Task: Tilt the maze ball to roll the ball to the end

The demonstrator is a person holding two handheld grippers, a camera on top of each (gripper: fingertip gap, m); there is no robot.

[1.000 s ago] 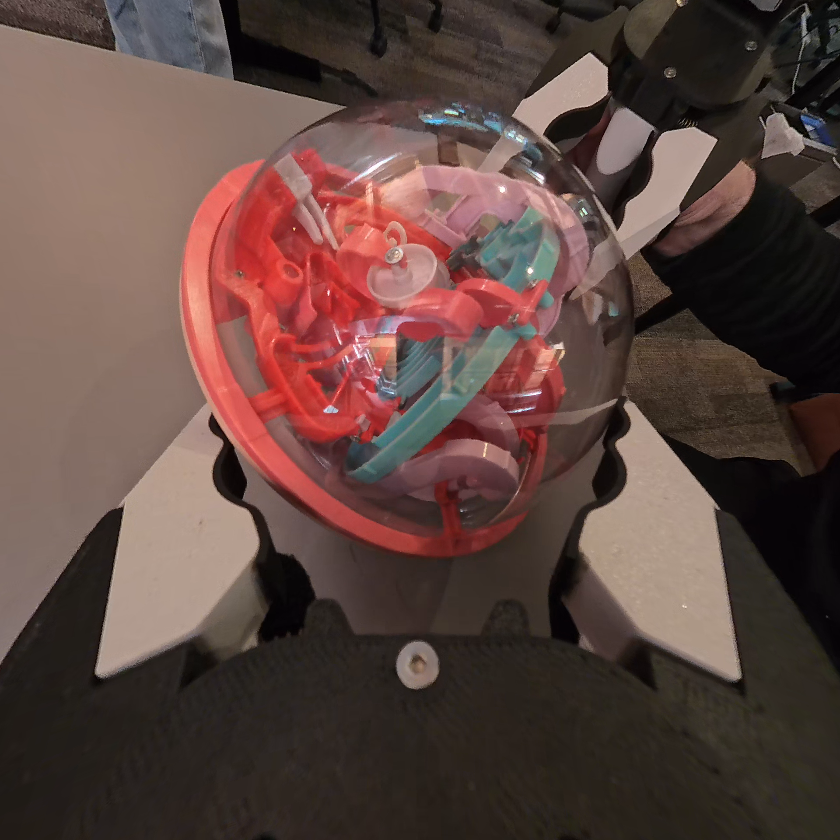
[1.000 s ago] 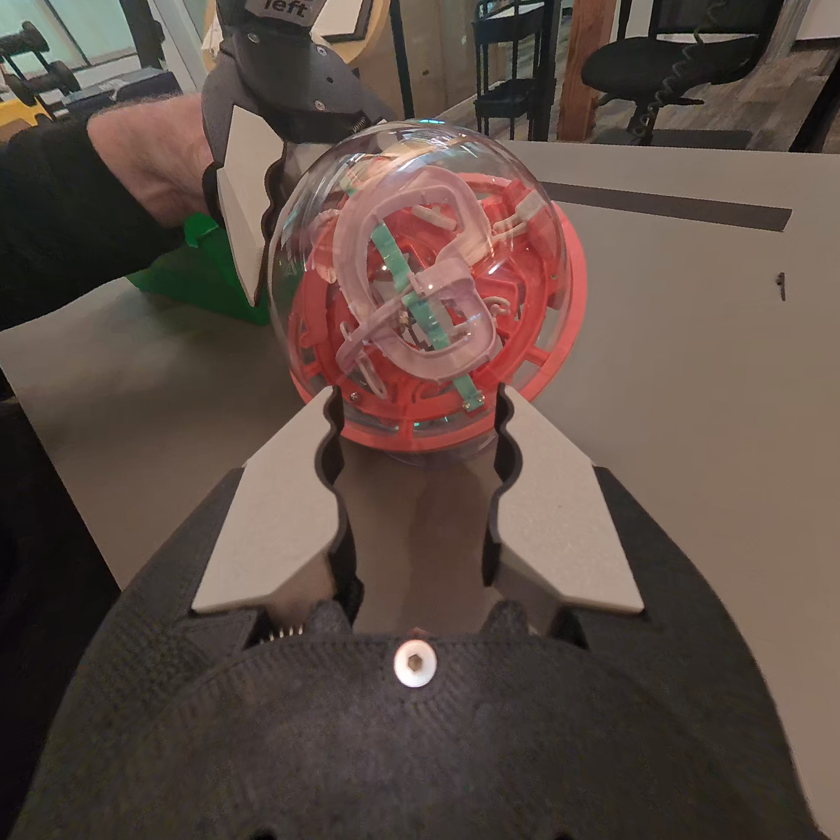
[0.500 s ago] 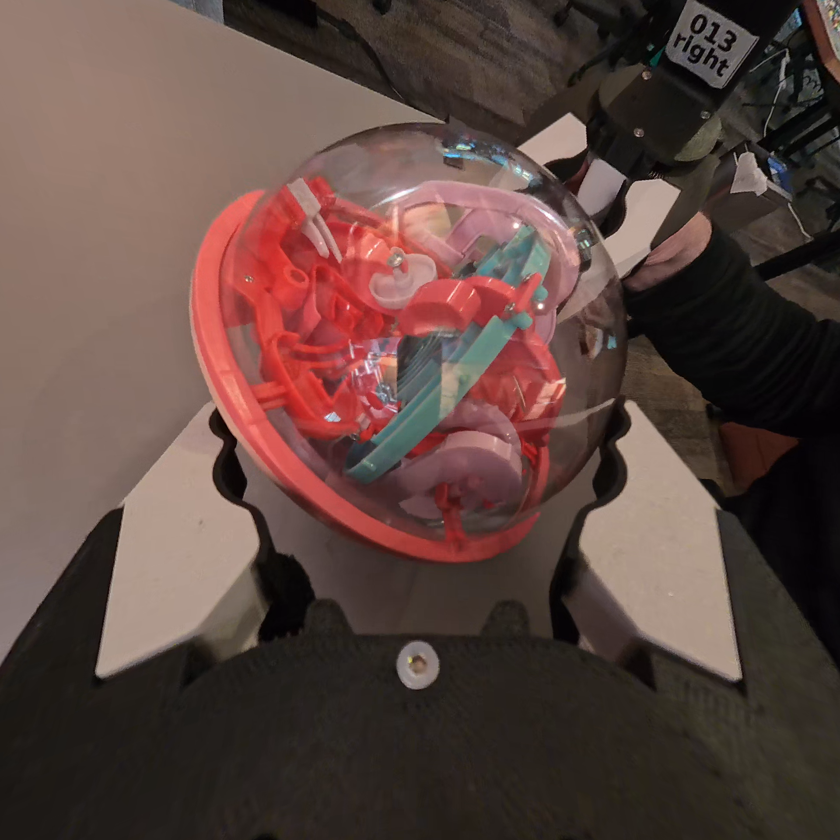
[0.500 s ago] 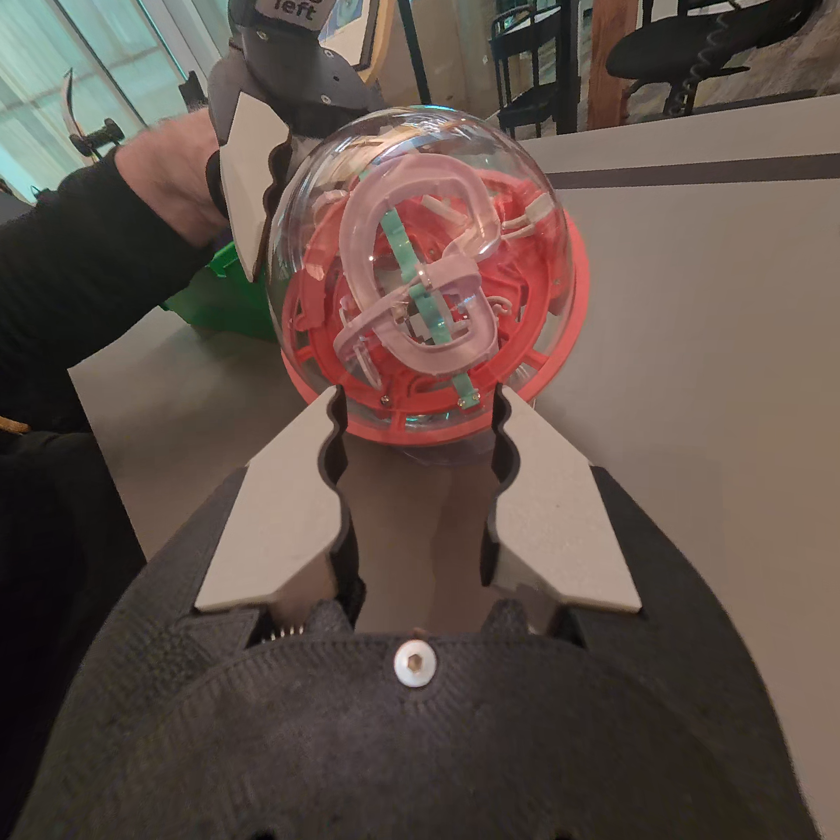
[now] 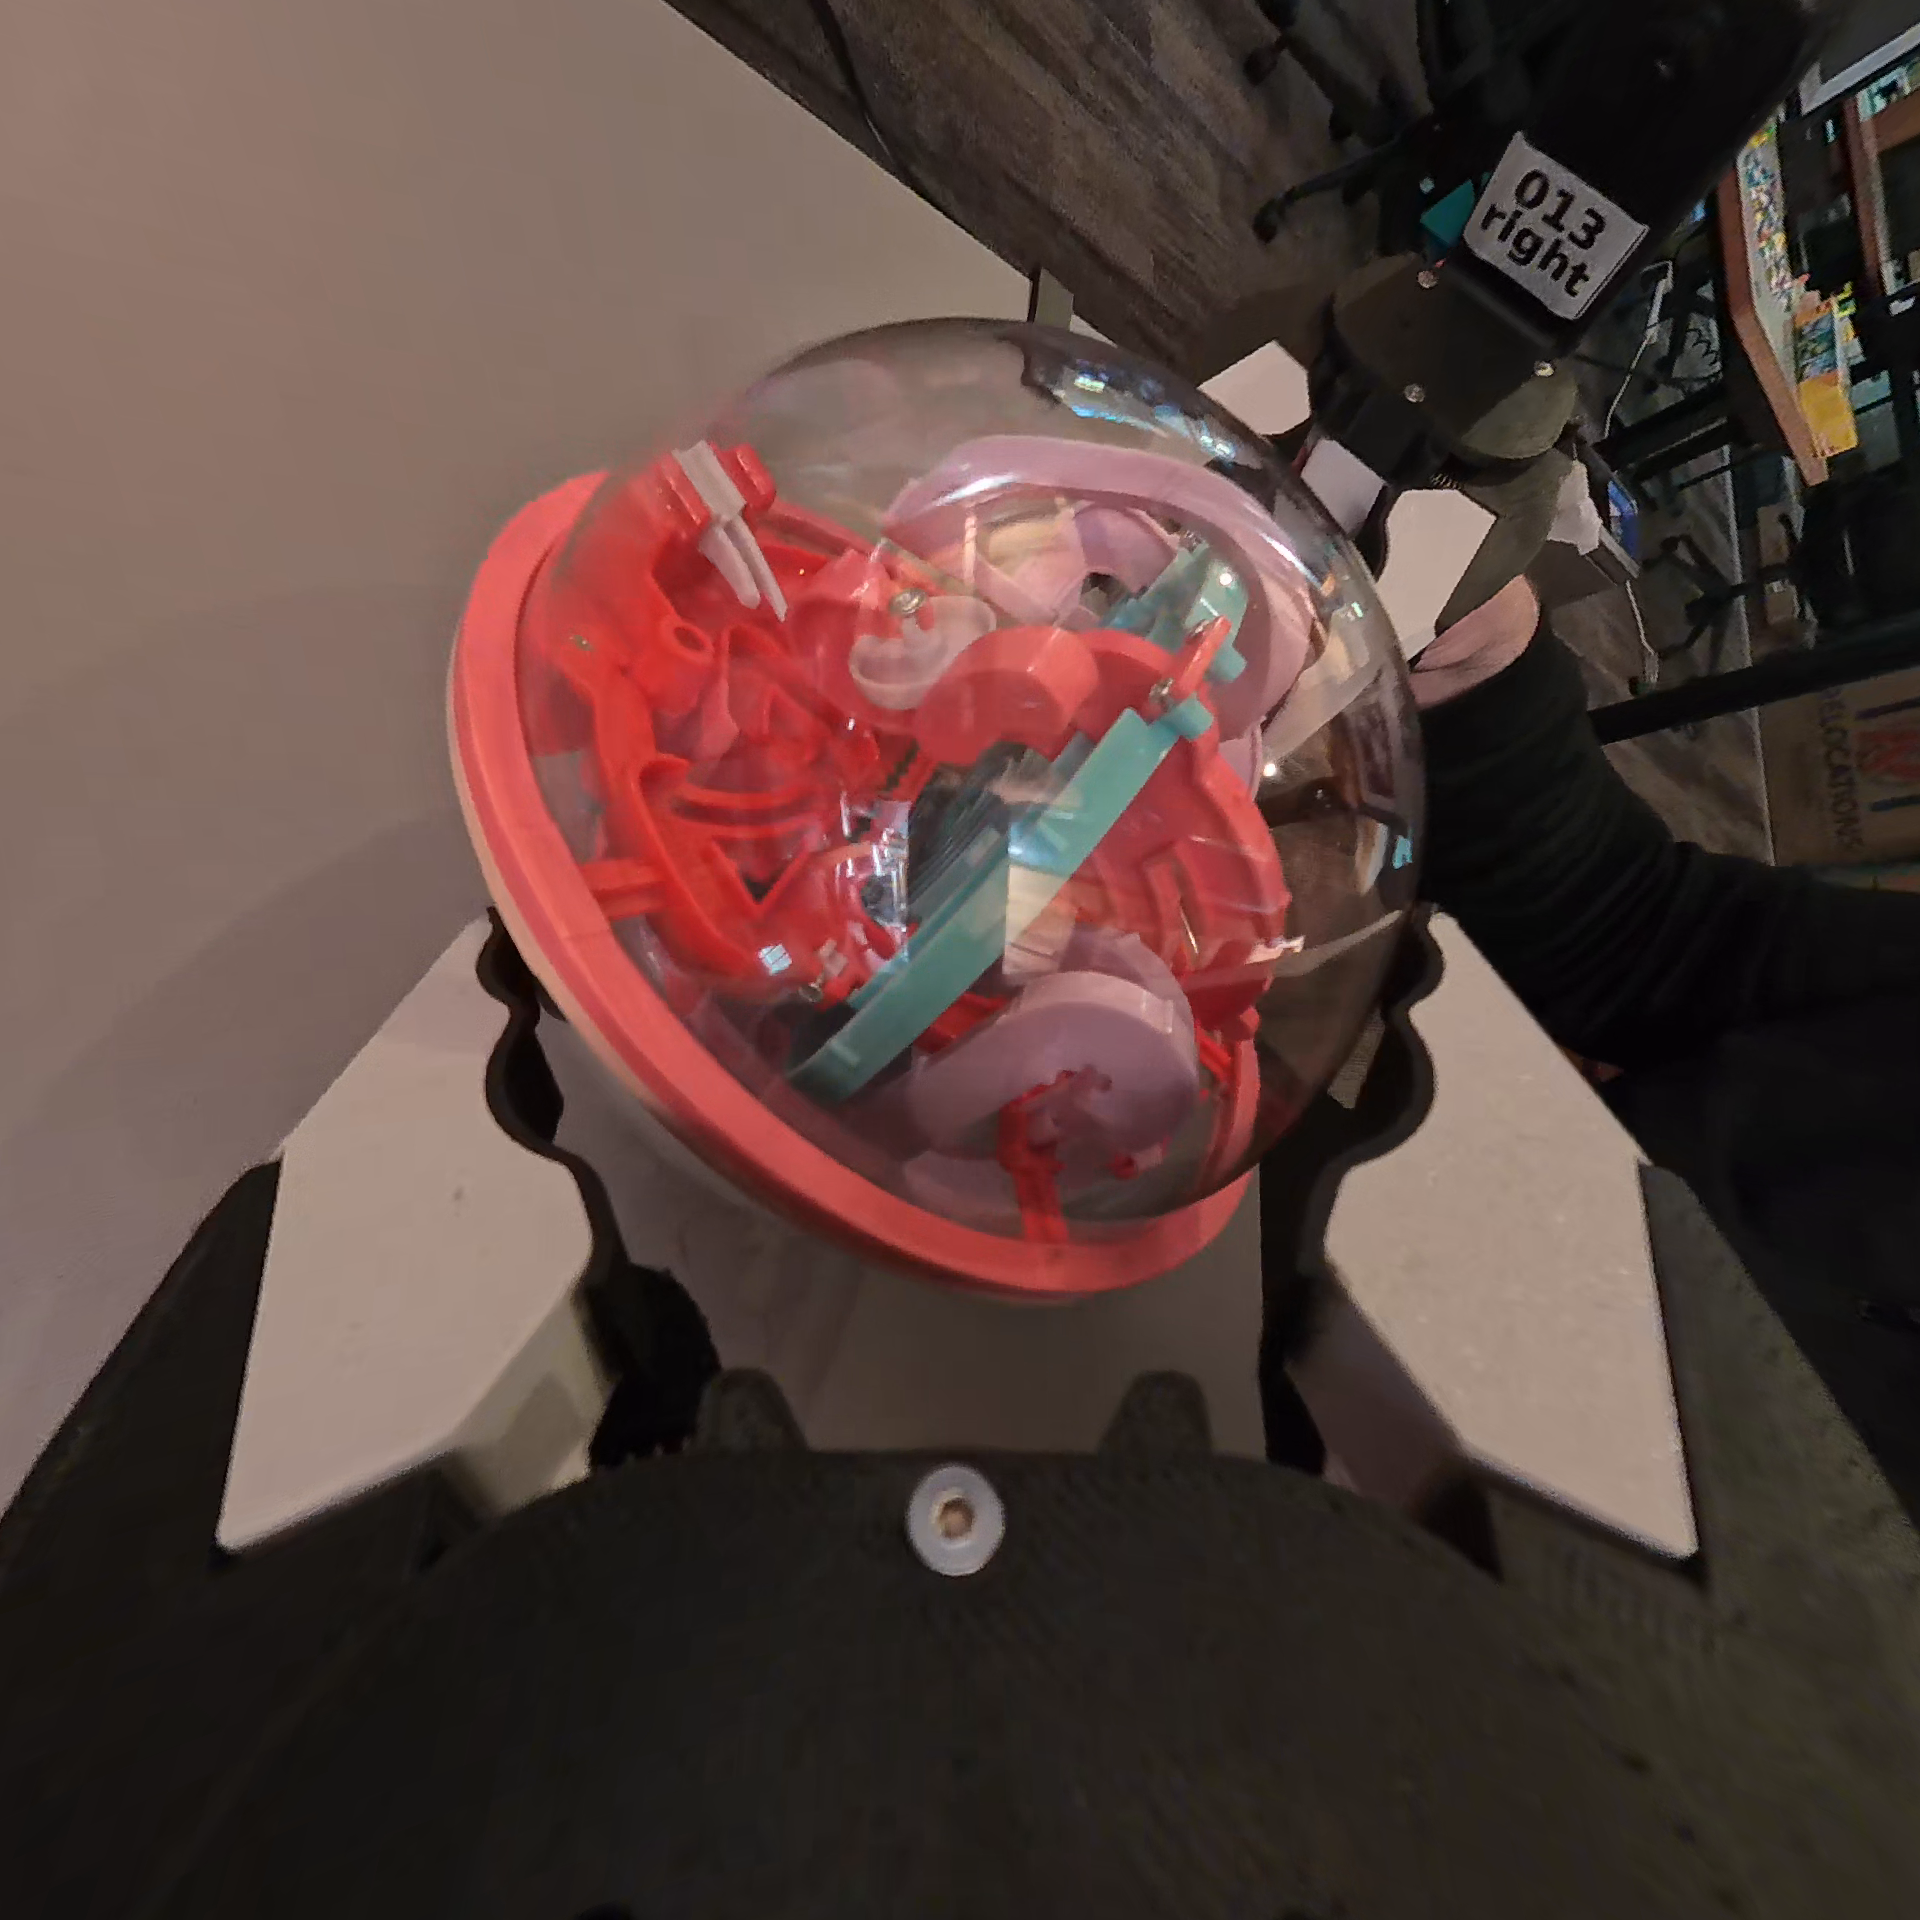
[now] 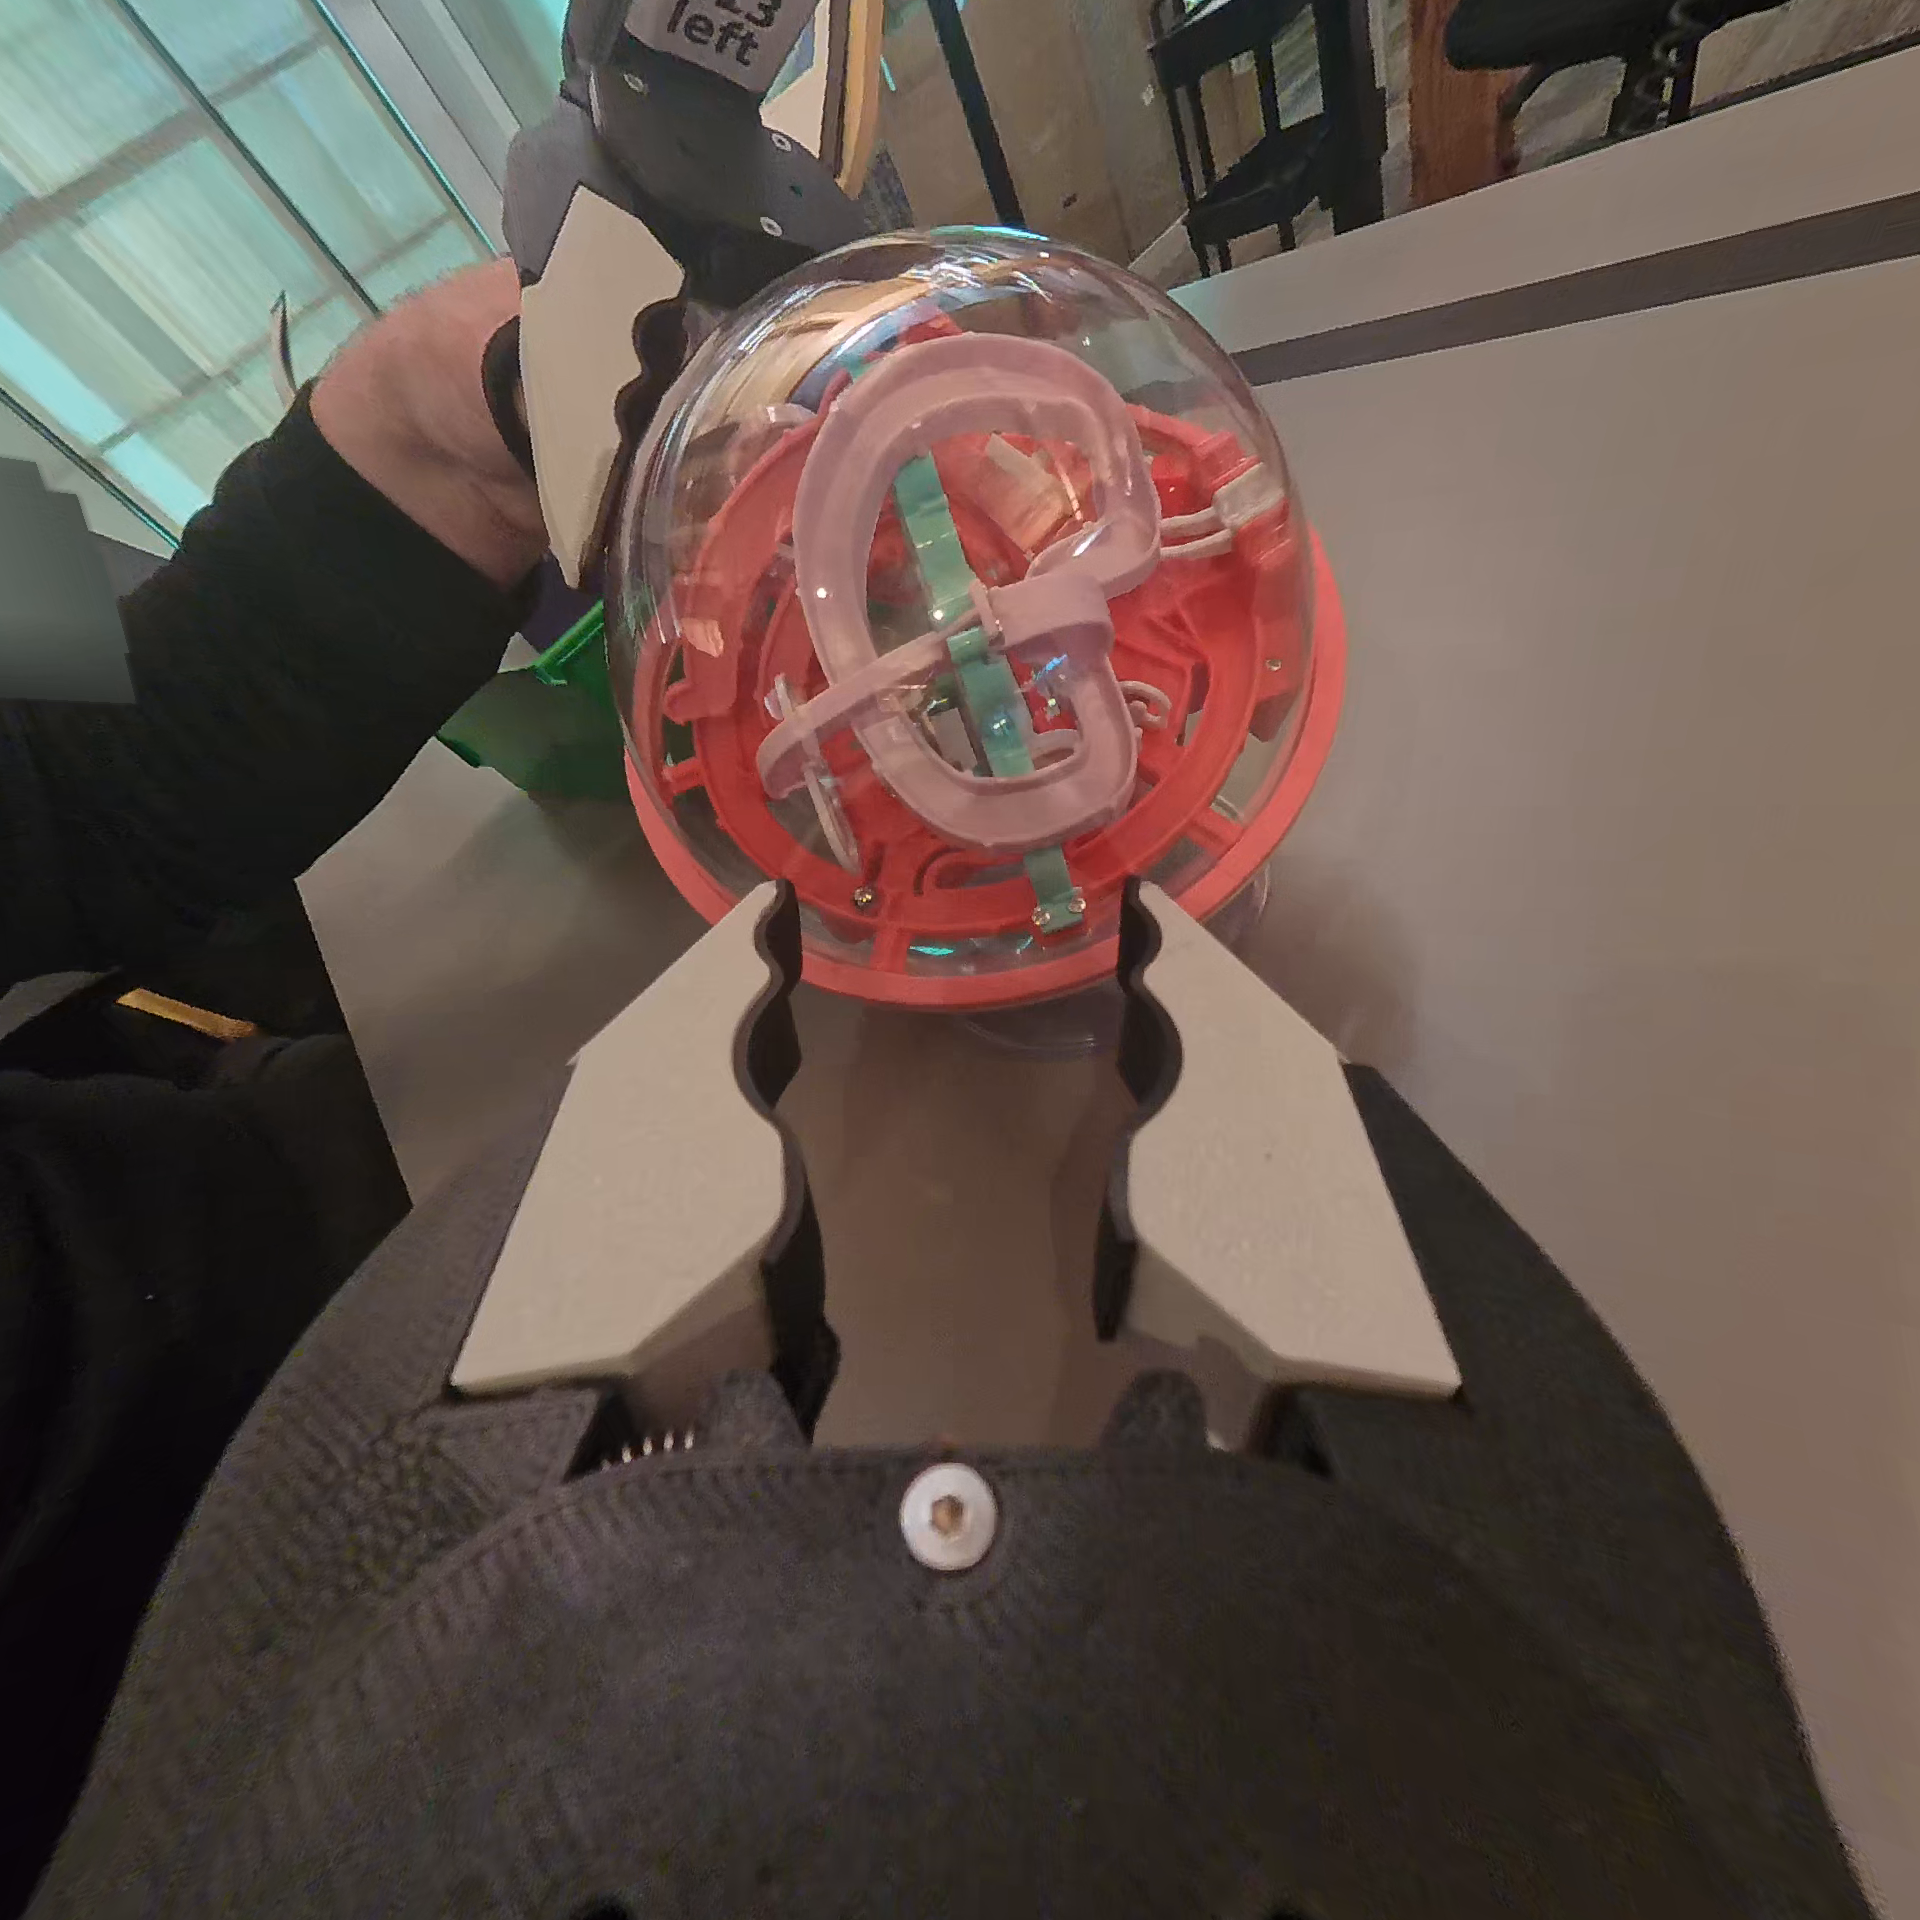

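The maze ball [image 5: 935, 790] is a clear sphere with a red ring and red, pink and teal tracks inside. My left gripper [image 5: 956, 935] is spread wide and shut on the maze ball, one fingertip on each side of it, holding it tilted above the table. In the right wrist view the maze ball [image 6: 966, 623] sits just past my right gripper [image 6: 956, 904], which is partly open with both tips against the ball's lower near side. The right gripper also shows in the left wrist view [image 5: 1455, 343] behind the ball. I cannot make out the small ball inside.
The grey table [image 6: 1558, 727] lies under and beyond the ball, with a dark stripe across it. A green bin [image 6: 530, 727] stands behind the ball on the left. A person's hand [image 6: 426, 436] and black sleeve [image 5: 1662, 935] hold the grippers. Chairs and shelves stand farther off.
Both grippers have tilted together with the maze ball between them. The red ring has swung lower in the left wrist view, and the background has turned in both views. Neither grip has changed.
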